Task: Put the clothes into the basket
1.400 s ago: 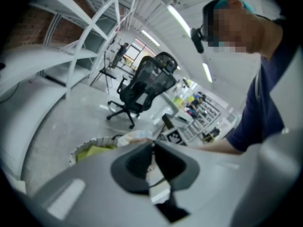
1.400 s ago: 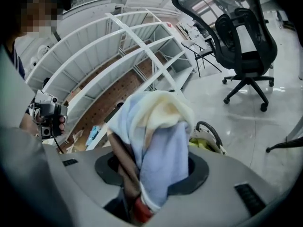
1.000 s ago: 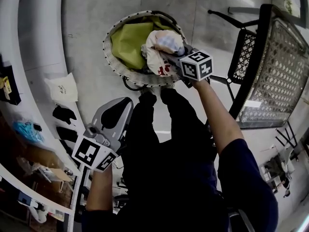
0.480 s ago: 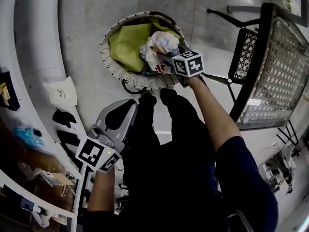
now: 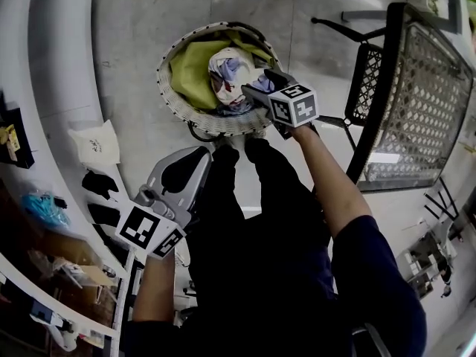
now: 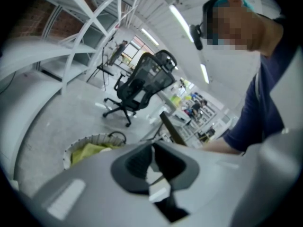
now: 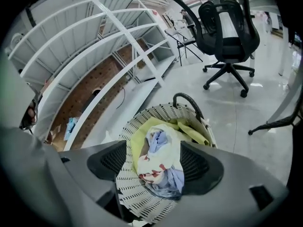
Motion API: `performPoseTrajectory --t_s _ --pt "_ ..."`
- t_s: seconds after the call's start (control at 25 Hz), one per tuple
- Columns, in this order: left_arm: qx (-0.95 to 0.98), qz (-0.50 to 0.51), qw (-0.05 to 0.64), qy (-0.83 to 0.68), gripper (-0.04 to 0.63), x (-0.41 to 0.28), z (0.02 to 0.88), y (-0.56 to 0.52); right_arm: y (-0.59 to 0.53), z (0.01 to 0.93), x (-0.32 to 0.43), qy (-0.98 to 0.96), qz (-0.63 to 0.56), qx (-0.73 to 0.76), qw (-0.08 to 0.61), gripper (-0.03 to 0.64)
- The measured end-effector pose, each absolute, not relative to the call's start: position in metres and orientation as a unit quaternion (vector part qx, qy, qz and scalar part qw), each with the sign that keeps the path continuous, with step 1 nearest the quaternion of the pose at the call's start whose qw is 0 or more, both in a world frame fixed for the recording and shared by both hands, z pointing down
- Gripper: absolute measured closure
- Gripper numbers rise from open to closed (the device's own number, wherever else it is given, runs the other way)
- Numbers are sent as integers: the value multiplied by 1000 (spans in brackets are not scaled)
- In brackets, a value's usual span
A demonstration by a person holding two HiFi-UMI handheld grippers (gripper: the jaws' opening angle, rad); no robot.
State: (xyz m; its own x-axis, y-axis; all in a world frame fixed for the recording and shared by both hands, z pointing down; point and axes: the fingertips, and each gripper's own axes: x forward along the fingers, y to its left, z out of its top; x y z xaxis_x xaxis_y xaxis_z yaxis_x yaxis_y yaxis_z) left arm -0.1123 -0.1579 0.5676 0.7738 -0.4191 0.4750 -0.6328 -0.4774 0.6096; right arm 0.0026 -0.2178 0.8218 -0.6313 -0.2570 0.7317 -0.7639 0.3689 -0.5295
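White-blue garment lies on grn cloth in wicker basket.

Legible text: none. Small dark print on the white sheet, at eight o'clock of the basket: too small to read.

Workshop-like lab: white steel racking, brick wall, office chair, polished floor.
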Motion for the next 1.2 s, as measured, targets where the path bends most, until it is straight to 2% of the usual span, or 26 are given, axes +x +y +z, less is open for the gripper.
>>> performPoseTrajectory --t_s 0.48,0.6,0.84,1.2 --pt "866 121 376 -305 574 -115 511 -158 -219 700 -15 -814 430 329 211 296" --pt "870 118 370 -303 574 -113 496 -155 -211 667 -20 -823 426 324 191 348" --pt "880 112 350 -300 574 -109 470 -148 -200 607 -28 -842 412 314 150 537" --pt "890 106 327 -300 574 -117 434 -132 -178 512 -39 -876 369 290 115 607"
